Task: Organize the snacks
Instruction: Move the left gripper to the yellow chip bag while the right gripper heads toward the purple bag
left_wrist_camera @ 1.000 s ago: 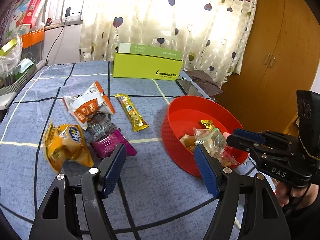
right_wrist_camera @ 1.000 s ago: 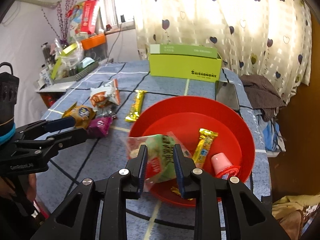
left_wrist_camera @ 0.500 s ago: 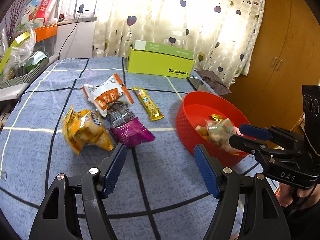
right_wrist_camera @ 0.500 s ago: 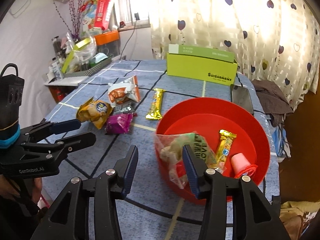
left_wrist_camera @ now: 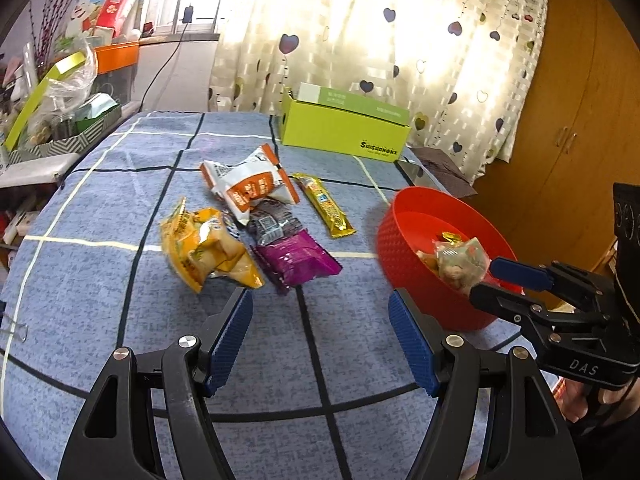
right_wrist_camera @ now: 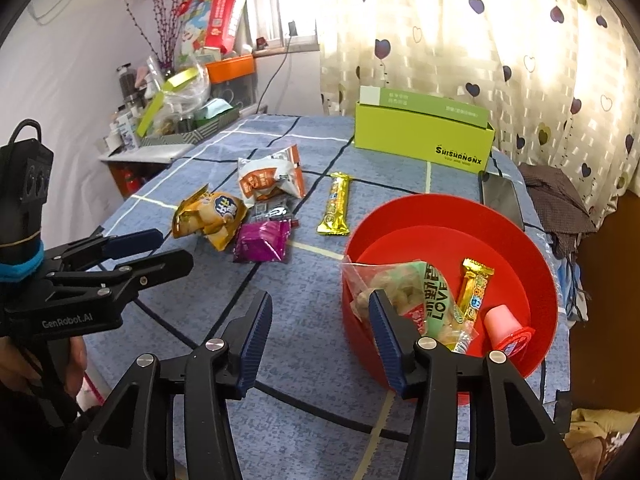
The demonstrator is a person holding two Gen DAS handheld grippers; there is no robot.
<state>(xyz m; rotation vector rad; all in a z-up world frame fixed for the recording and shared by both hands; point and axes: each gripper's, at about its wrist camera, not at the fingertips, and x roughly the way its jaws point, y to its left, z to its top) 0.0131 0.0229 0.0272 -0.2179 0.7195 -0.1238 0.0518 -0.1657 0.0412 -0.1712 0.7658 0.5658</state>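
The right gripper (right_wrist_camera: 320,334) is opening and lets go of the clear plastic snack bag (right_wrist_camera: 404,292), which now lies inside the round red plastic bowl (right_wrist_camera: 532,264).

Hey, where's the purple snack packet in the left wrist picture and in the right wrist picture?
Left wrist: purple snack packet lies centre frame, just right of the yellow bag.
Right wrist: it lies left of centre, below the grey packet.
Shared landmark: the red bowl, to the packet's right in both views.
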